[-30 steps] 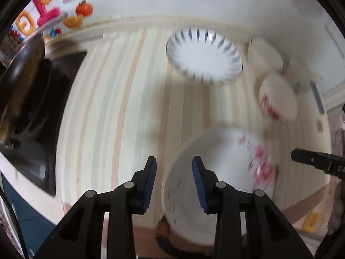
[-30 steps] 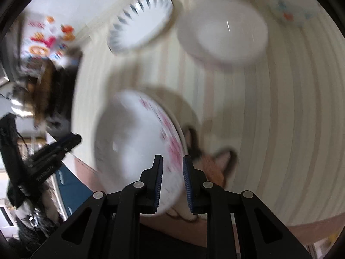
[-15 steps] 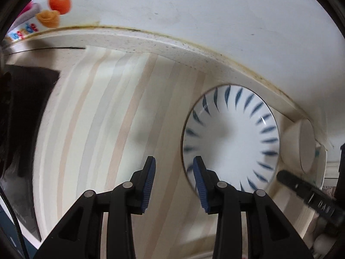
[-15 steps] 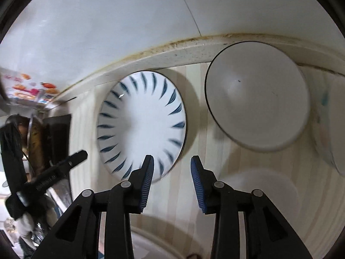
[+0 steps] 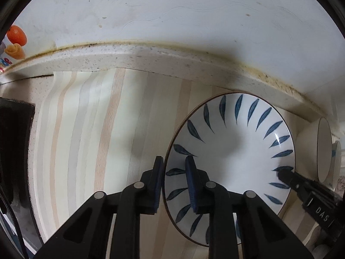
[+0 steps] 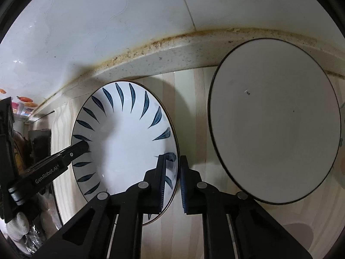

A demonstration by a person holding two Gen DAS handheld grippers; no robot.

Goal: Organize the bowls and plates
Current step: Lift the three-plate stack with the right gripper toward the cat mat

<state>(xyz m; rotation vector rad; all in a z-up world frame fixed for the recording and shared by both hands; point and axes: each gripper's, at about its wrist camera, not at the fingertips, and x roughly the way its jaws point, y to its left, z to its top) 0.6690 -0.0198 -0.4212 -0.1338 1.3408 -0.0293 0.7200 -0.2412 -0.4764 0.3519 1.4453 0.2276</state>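
My left gripper (image 5: 173,172) is closing across the near-left rim of the blue-leaf plate (image 5: 232,146); my right gripper (image 6: 173,168) is clamped on the opposite rim. The plate sits by the counter's back edge (image 5: 151,54), beside the white bowl (image 6: 276,129). I'd lift evenly, keeping it level.

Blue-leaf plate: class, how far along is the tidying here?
Done: nothing looks stacked yet. In hand: the left gripper is closing on one edge of the blue-leaf plate; the right gripper clamps the opposite edge. Left: lifting it away; the plain white plate sits beside it, untouched.
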